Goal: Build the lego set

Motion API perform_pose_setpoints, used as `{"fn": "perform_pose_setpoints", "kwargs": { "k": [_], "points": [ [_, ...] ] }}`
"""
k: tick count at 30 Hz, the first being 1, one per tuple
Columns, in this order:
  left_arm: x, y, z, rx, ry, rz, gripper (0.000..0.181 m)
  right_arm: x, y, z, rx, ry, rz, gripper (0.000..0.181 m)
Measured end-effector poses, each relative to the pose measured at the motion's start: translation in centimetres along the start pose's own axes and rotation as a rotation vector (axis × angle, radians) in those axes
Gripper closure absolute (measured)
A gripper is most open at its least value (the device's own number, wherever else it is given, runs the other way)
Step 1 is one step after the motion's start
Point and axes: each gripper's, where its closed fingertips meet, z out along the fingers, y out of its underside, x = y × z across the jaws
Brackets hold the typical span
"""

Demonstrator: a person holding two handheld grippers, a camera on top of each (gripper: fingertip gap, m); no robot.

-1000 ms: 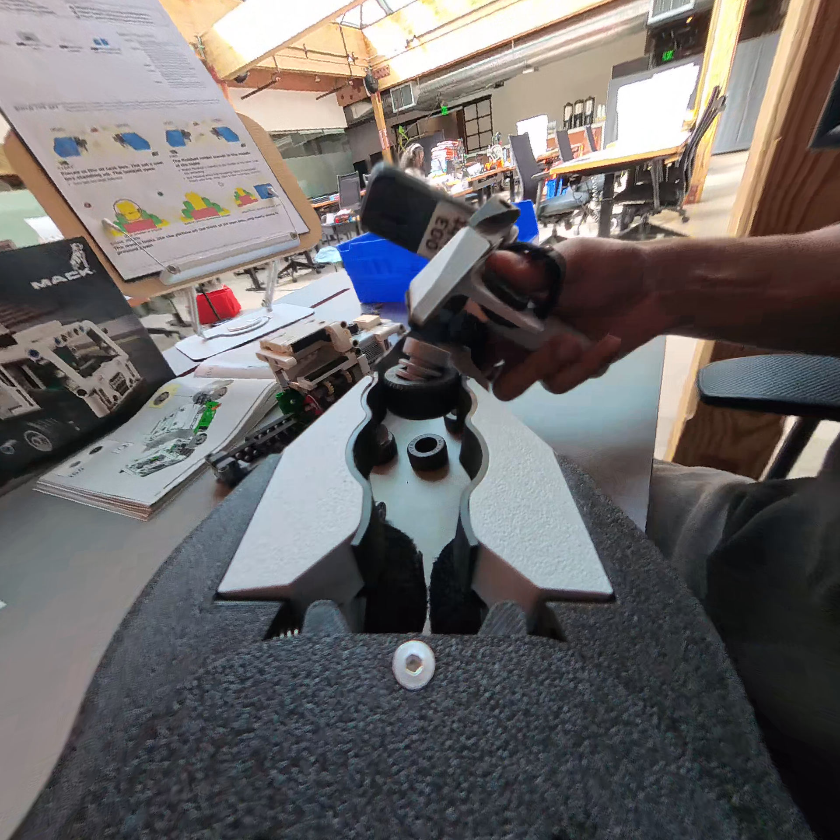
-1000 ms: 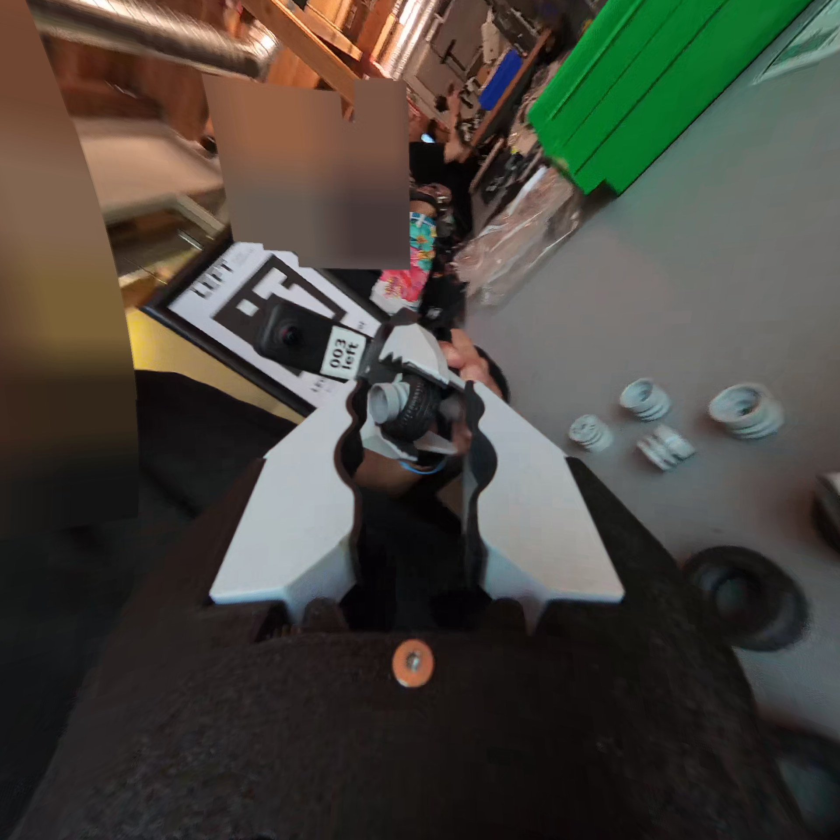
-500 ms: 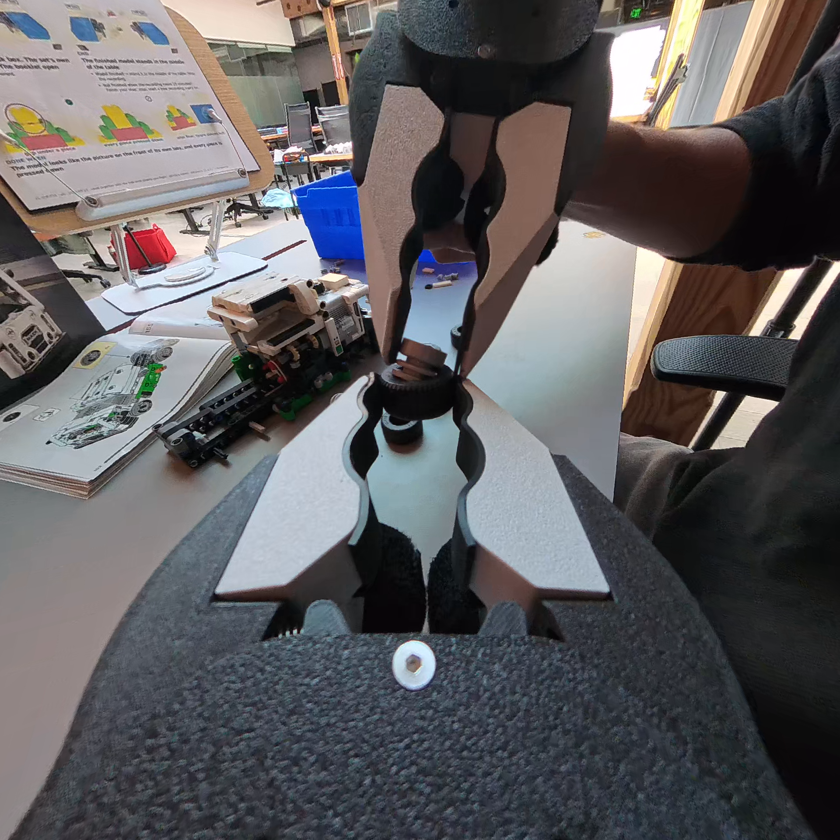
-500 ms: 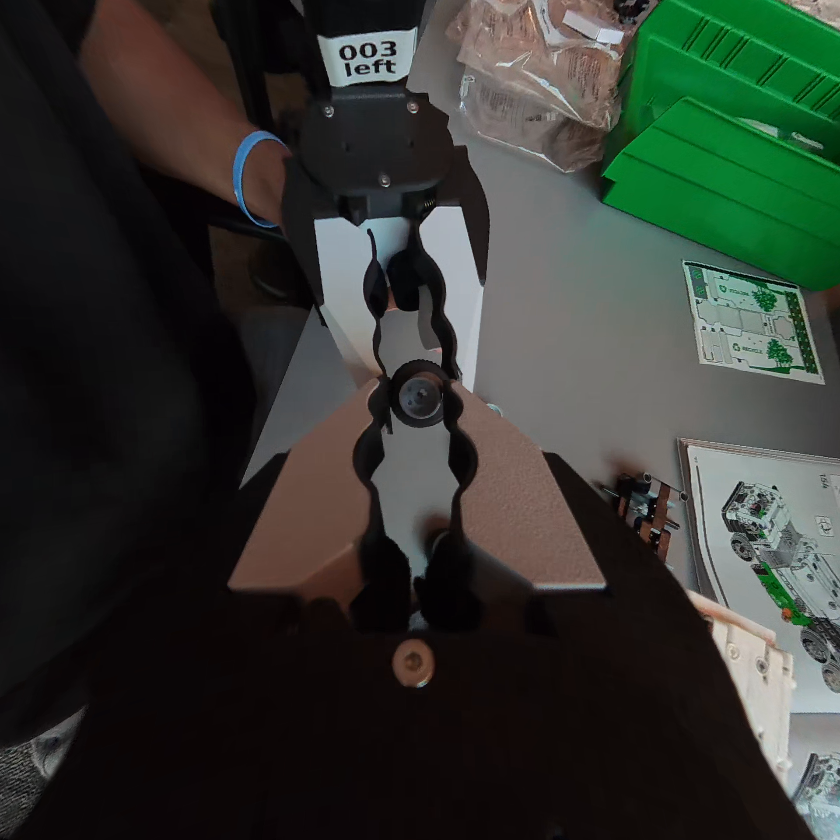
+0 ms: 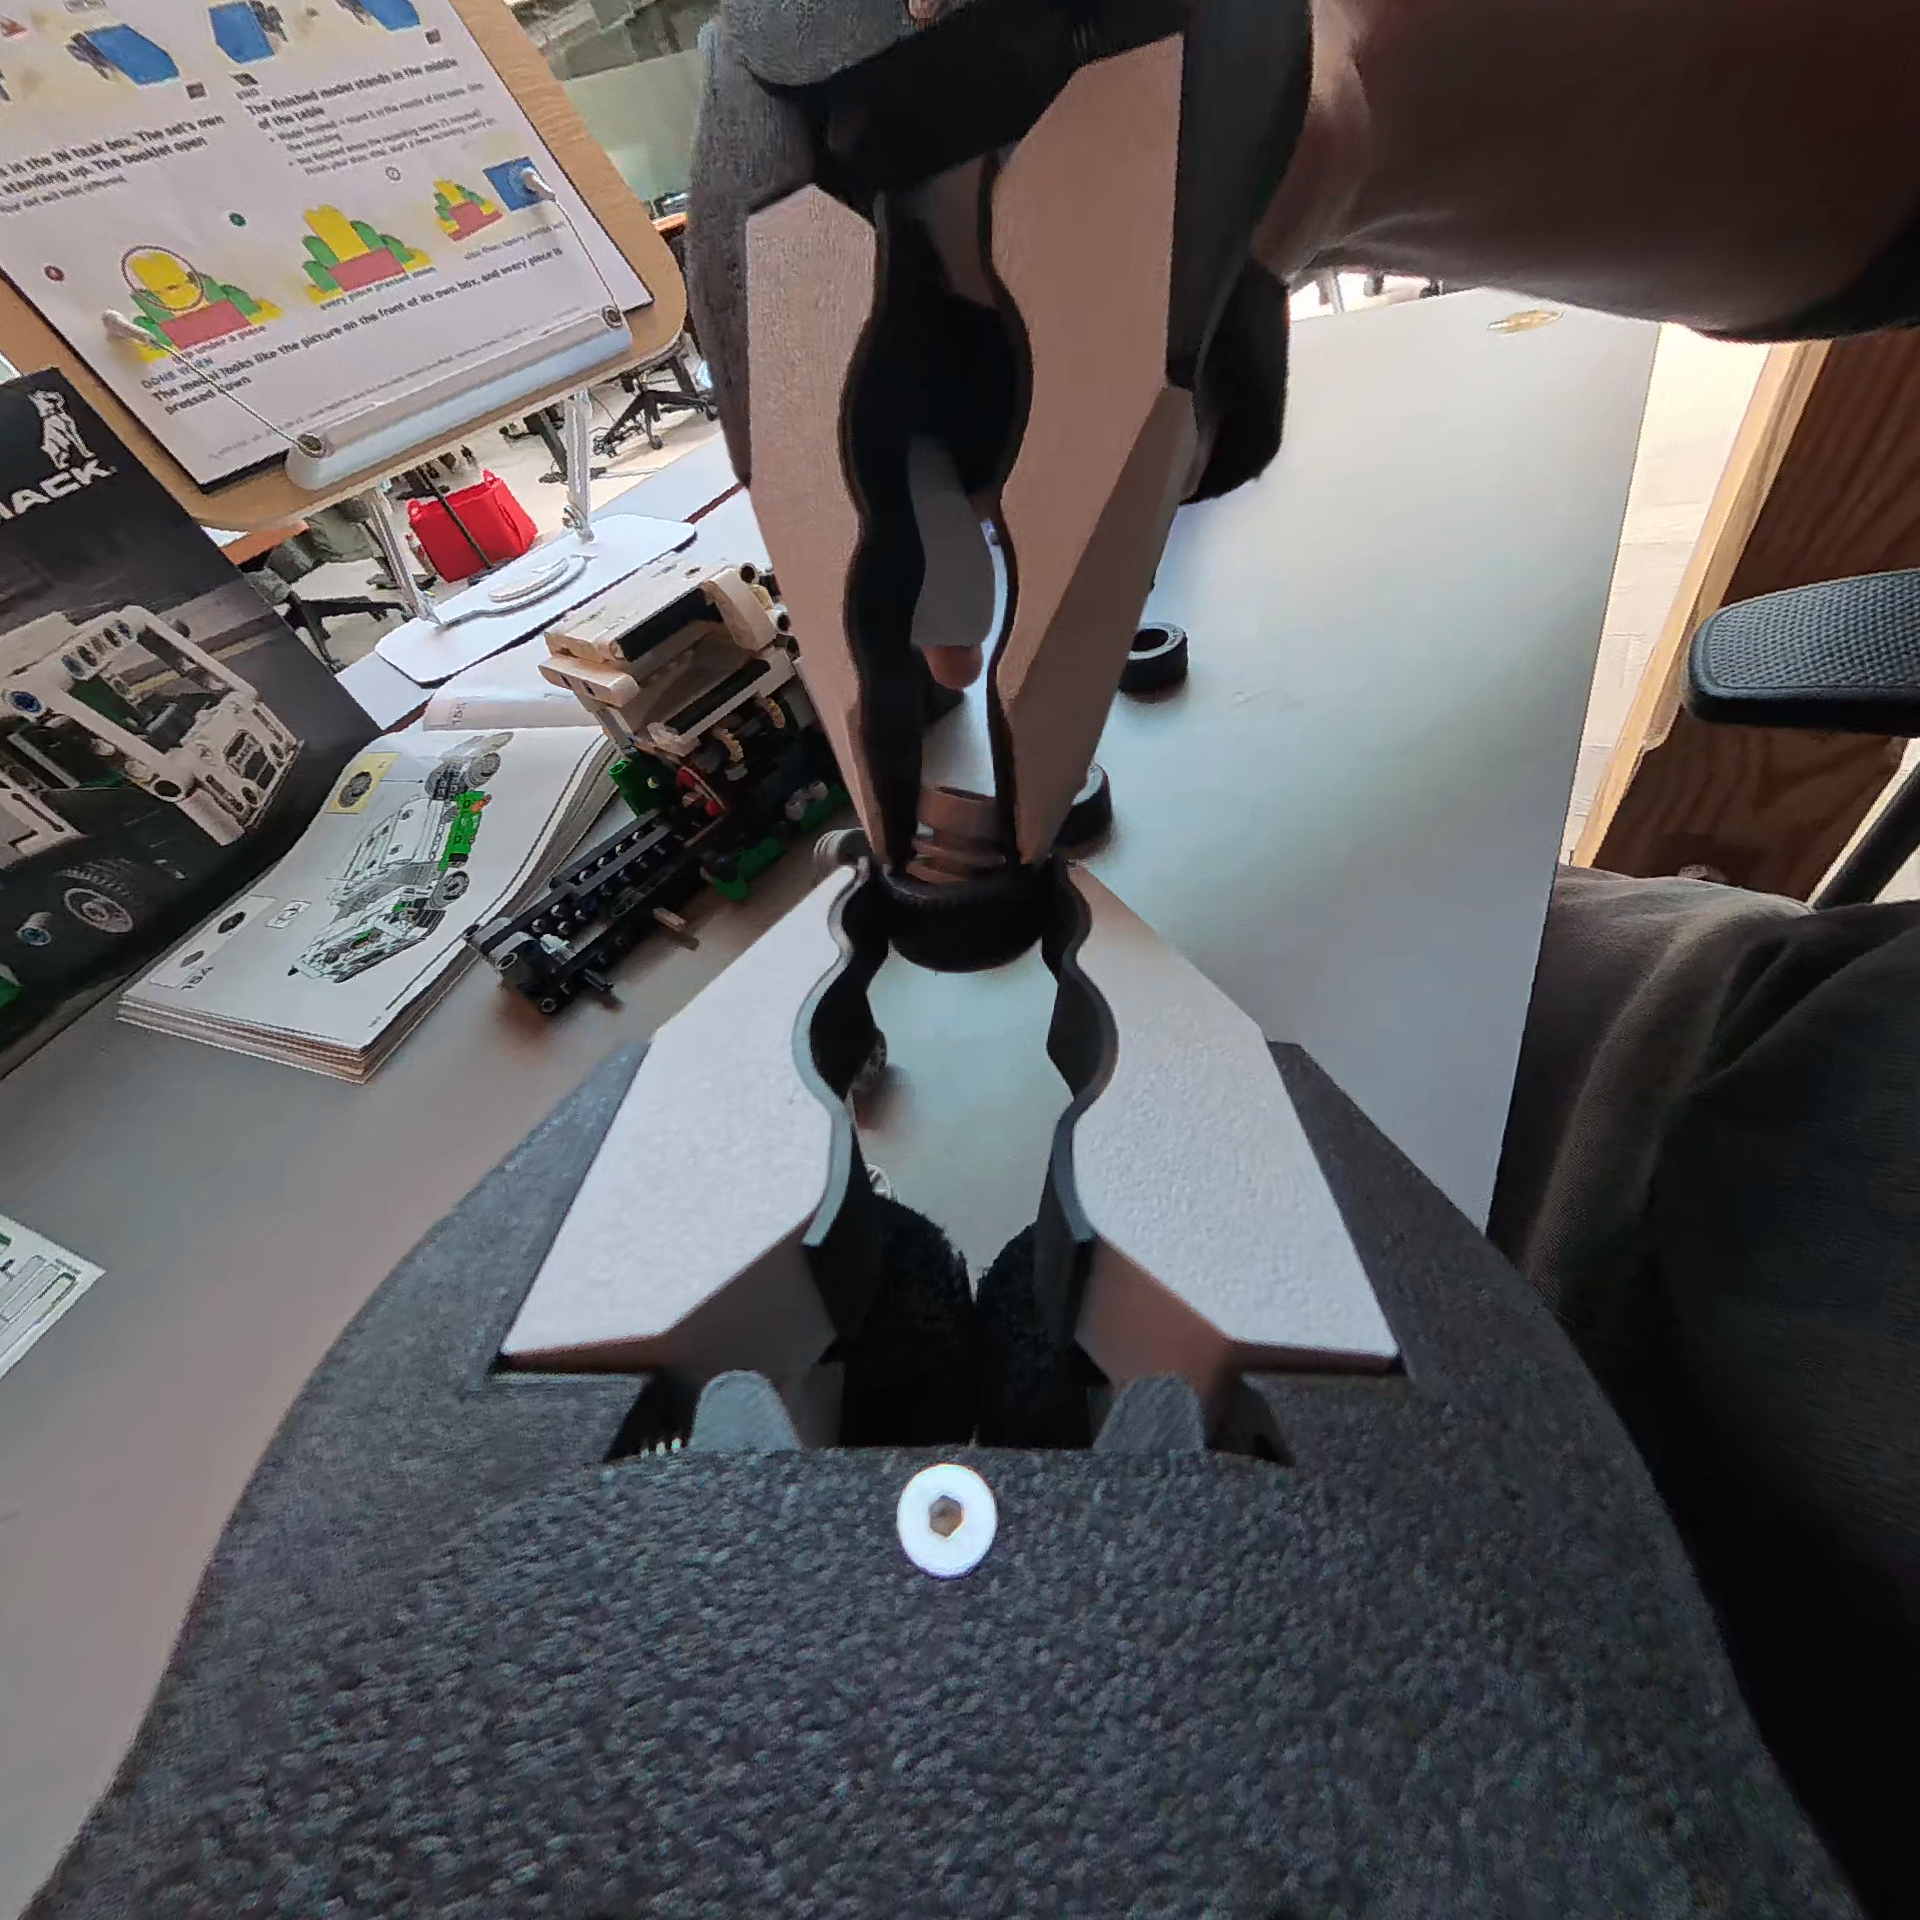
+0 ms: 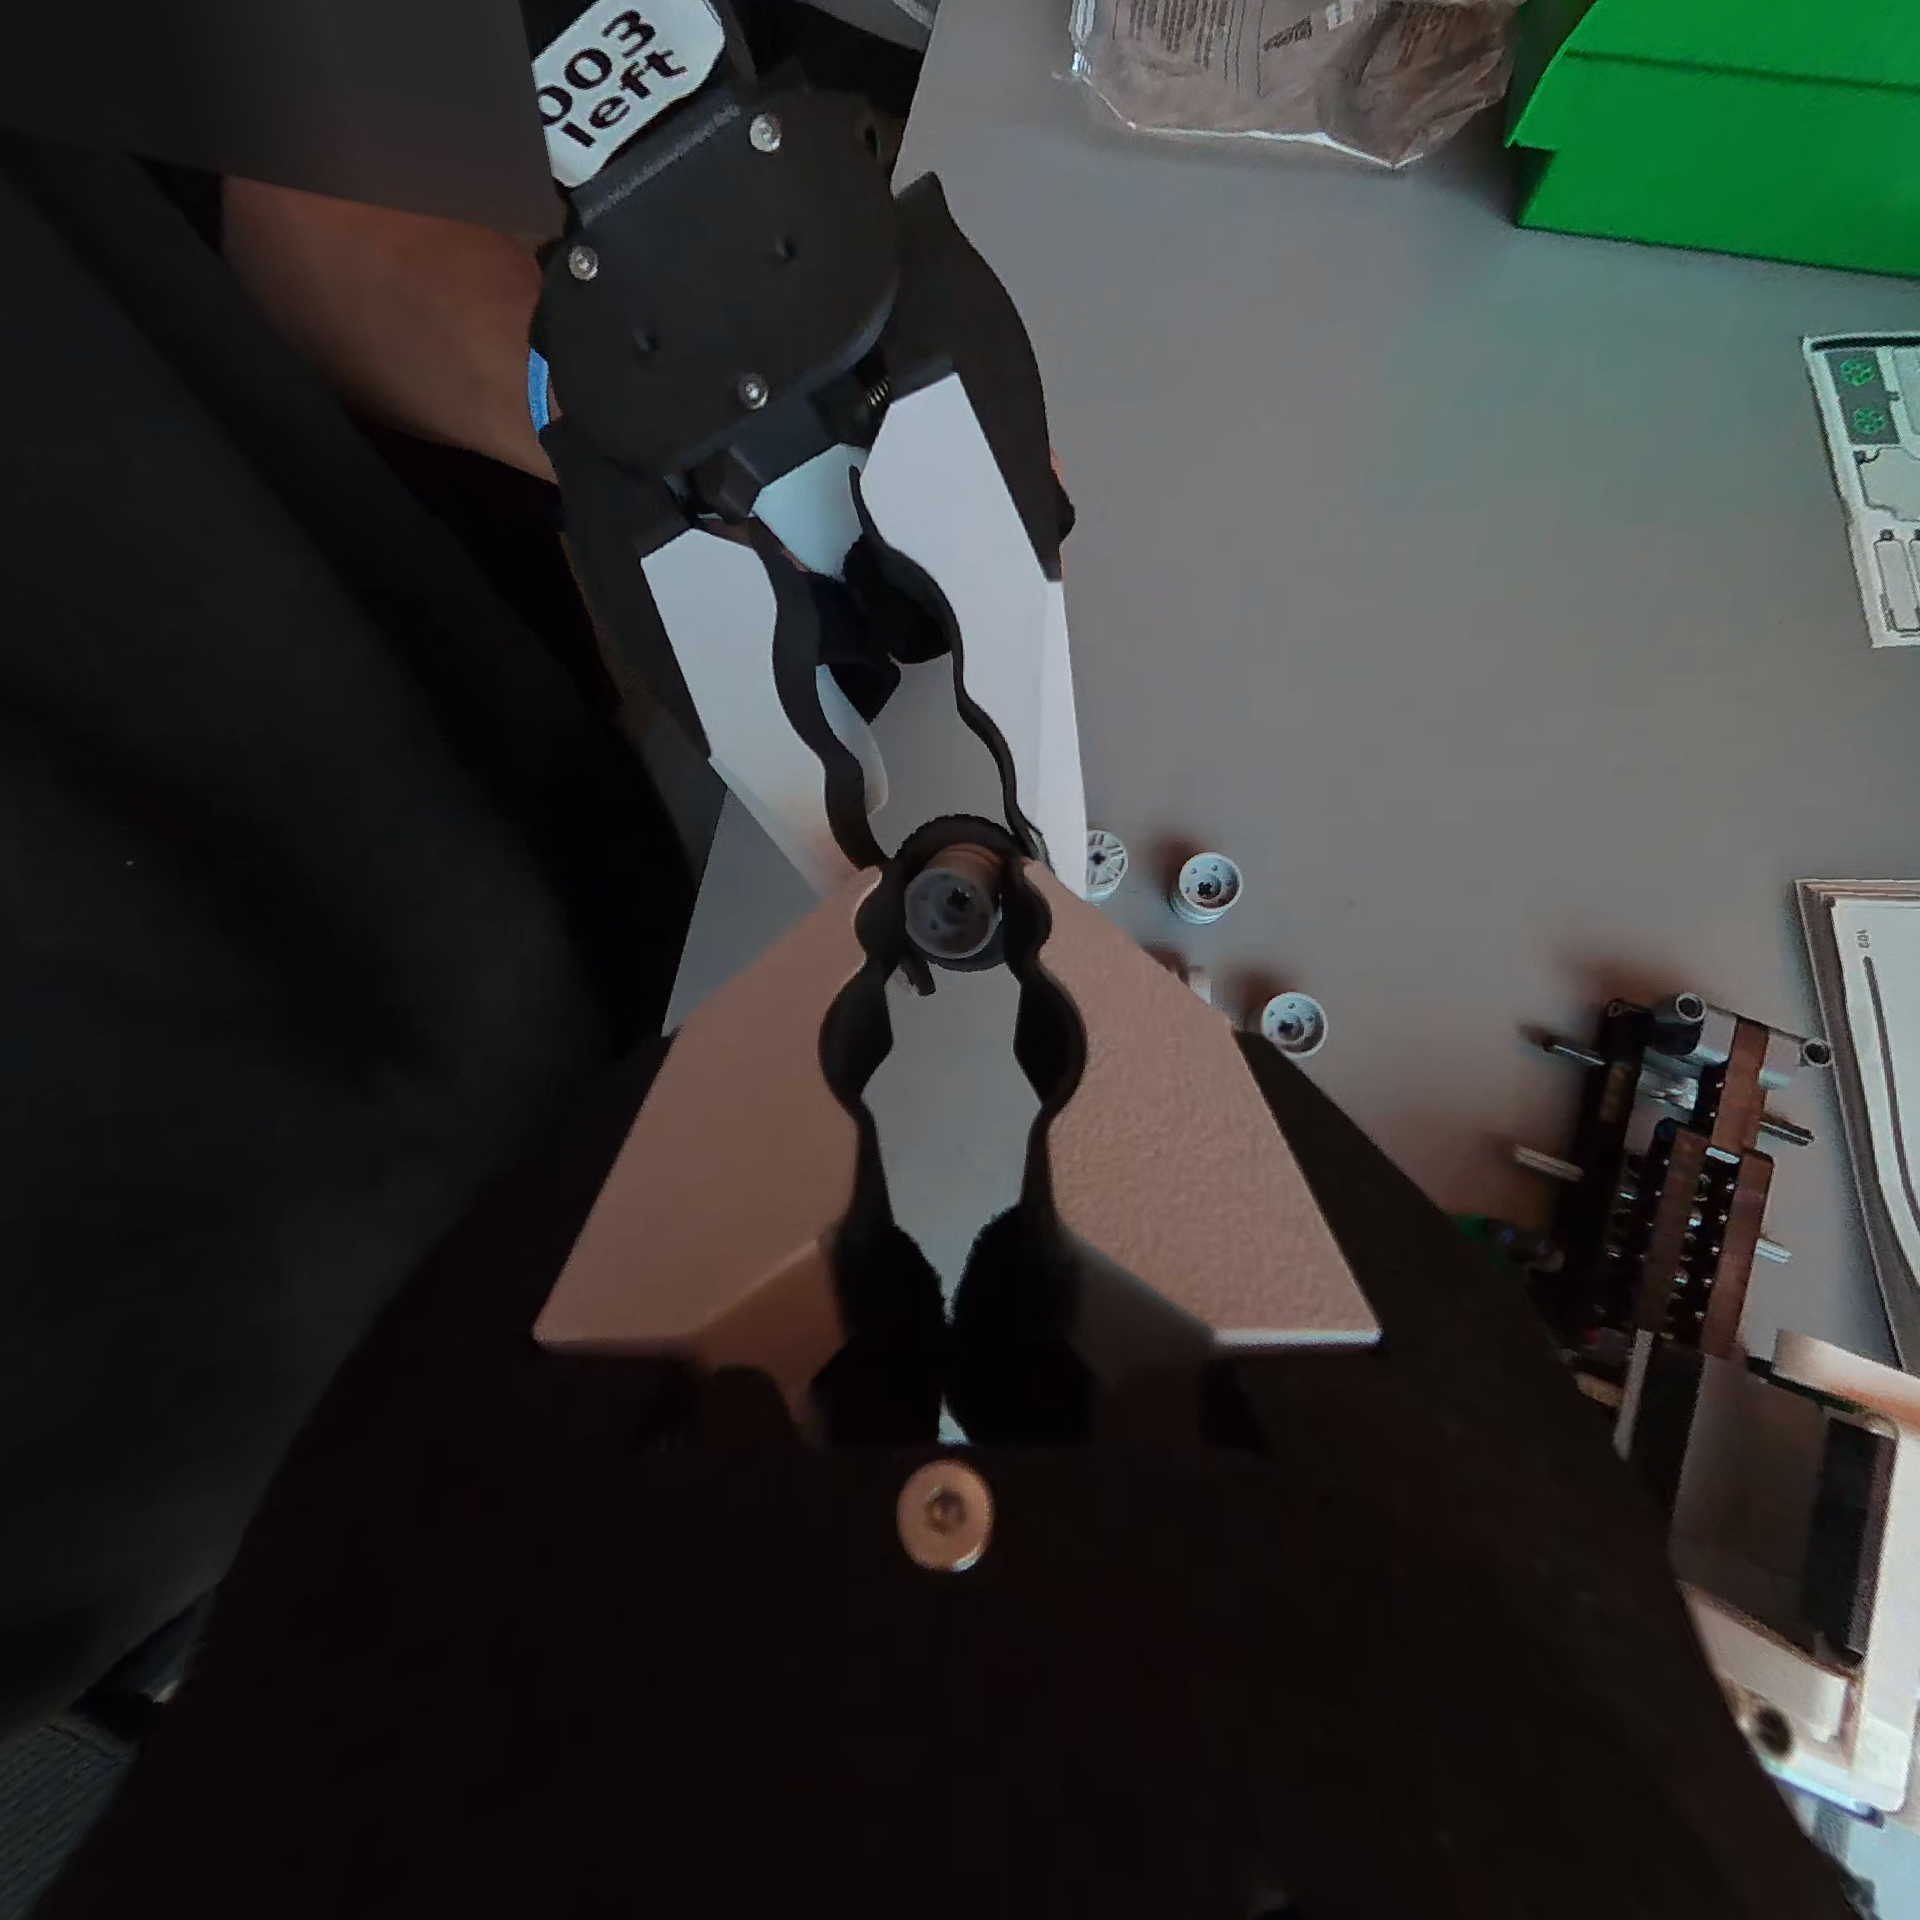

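My left gripper (image 5: 961, 899) is shut on a black tyre (image 5: 961, 940), held above the grey table (image 5: 1351, 727). My right gripper (image 5: 958, 847) comes down from above, tip to tip with the left. It is shut on a grey wheel rim (image 5: 956, 821) that sits in the tyre's hole. In the right wrist view, my right gripper (image 6: 951, 909) holds the rim (image 6: 948, 916) end-on. The tyre (image 6: 966, 828) rings it between the left gripper's tips (image 6: 948, 847). The part-built truck (image 5: 686, 686) stands behind on the left.
Loose tyres (image 5: 1153, 655) and grey rims (image 6: 1205, 888) lie on the table. An open instruction booklet (image 5: 343, 935), the set's box (image 5: 104, 675) and a document stand (image 5: 312, 260) are at the left. Green bins (image 6: 1714, 135), plastic bags (image 6: 1299, 73) and a sticker sheet (image 6: 1881, 499) lie farther off. The tips of both grippers are at nearly the same place.
My right gripper has swung from a tilted side pose to straight above the left and moved closer. The rim stays pressed at the tyre. Both grips are unchanged.
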Motion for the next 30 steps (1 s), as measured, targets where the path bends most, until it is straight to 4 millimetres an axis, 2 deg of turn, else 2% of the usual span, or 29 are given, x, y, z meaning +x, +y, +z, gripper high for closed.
{"fn": "perform_pose_setpoints", "kwargs": {
  "k": [4, 7, 10, 13, 15, 17, 18, 20, 25, 28, 30],
  "points": [
    [-0.2, 0.8, 0.5, -0.057, -0.035, 0.034, 0.153, 0.5, 0.5, 0.4, -0.016, 0.040, 0.034, 0.163],
    [-1.1, 0.7, 0.4, -0.045, -0.108, 0.067, 0.152, 1.2, -0.3, 0.1, 0.061, 0.038, 0.176, 0.166],
    [-2.0, 0.6, 0.1, -0.049, -0.221, 0.145, 0.152, 1.4, -1.1, -0.9, 0.197, -0.038, 0.364, 0.151],
    [-2.1, -0.9, -0.7, 0.033, -0.270, 0.209, 0.152, 1.9, -1.3, -1.6, 0.388, -0.197, 0.646, 0.139],
    [-1.8, -1.9, -1.1, 0.094, -0.285, 0.253, 0.152, 0.6, -1.4, -1.1, 0.447, -0.409, 0.774, 0.142],
    [-1.5, -2.3, -1.2, 0.113, -0.294, 0.282, 0.152, -0.5, -1.7, -0.5, 0.488, -0.537, 0.835, 0.148],
    [-1.5, -2.2, -1.2, 0.109, -0.300, 0.291, 0.152, -0.7, -2.2, -0.7, 0.537, -0.585, 0.856, 0.156],
    [-1.6, -2.3, -1.3, 0.110, -0.312, 0.289, 0.152, -0.6, -2.4, -0.7, 0.584, -0.601, 0.870, 0.158],
    [-1.3, -2.0, -1.0, 0.104, -0.236, 0.175, 0.151, -0.4, -1.9, -0.7, 0.618, -0.497, 0.789, 0.162],
    [-1.5, -2.5, -1.8, 0.170, -0.119, -0.065, 0.152, 0.5, -1.8, -2.4, 0.710, -0.410, 0.699, 0.162],
    [-1.3, -4.0, -2.8, 0.277, 0.049, -0.276, 0.153, 0.6, -1.8, -3.1, 0.741, -0.378, 0.632, 0.162]
  ]
}}
